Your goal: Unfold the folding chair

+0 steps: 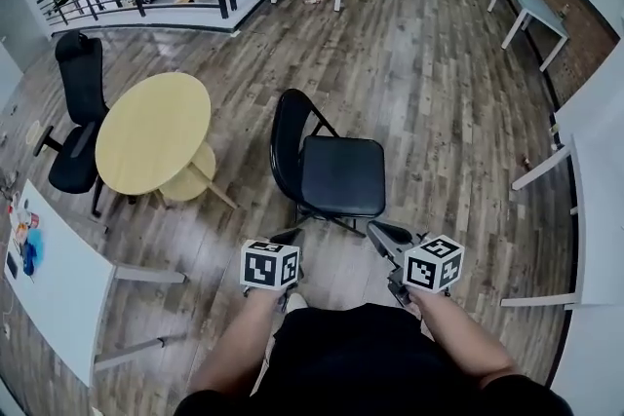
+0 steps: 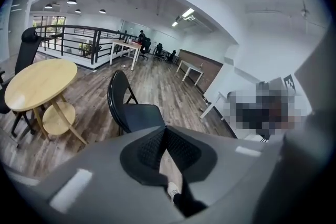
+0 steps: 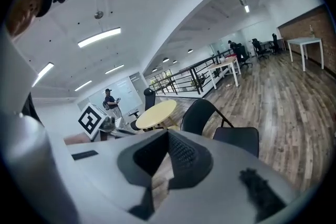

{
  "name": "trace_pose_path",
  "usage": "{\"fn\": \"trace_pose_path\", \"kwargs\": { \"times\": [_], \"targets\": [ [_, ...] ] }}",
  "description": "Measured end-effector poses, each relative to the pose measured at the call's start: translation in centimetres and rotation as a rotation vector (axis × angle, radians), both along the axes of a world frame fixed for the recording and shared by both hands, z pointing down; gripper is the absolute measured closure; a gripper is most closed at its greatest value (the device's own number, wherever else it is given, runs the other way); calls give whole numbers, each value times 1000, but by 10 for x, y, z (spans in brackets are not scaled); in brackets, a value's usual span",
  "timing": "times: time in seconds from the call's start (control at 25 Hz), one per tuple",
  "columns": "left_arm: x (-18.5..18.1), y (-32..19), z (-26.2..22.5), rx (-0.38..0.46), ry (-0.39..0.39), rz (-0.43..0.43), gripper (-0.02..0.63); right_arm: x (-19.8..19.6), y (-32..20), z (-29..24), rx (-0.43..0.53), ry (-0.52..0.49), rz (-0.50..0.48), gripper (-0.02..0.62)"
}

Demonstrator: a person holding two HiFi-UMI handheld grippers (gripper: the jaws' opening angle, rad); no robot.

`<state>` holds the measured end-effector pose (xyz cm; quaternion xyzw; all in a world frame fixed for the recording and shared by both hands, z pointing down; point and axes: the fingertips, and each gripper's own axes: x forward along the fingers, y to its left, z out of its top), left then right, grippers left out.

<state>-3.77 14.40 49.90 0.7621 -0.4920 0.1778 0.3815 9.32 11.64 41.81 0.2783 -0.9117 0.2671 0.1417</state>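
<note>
The folding chair stands on the wooden floor at the centre of the head view. Its seat is down and level, its backrest is upright on the seat's left side, and its thin legs are splayed beneath, so it appears already opened out. Both grippers sit just below it in the frame, close to the person's body and touching nothing. The left gripper points up toward the backrest end, near the rear legs. The right gripper points toward the seat's lower right corner. Each gripper's jaws are pressed together with nothing between them, and only floor shows past the pads. The chair's back-to-front axis runs left to right across the frame. Neither gripper looks clearly nearer, so any last push on the seat would probably fall to the right one.
</note>
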Motion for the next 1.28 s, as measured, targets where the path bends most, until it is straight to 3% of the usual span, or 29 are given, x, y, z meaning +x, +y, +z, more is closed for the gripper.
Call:
{"fn": "trace_pose_path", "kwargs": {
  "times": [0.24, 0.48, 0.68, 0.84, 1.28],
  "targets": [
    [56, 14, 6, -42, 31, -27, 598, 59, 12, -3, 70, 33, -46, 591],
    [82, 30, 5, -39, -26, -45, 598, 107, 25, 26, -2, 42, -19, 591],
    [81, 35, 3, -33, -65, -33, 598, 119, 29, 40, -37, 29, 16, 591],
    [81, 42, 1, -41, -48, -47, 598, 130, 30, 45, -98, -11, 56, 591],
    [71, 52, -8, -9, -42, -57, 598, 108, 41, 39, -30, 8, 12, 591]
  ]
}}
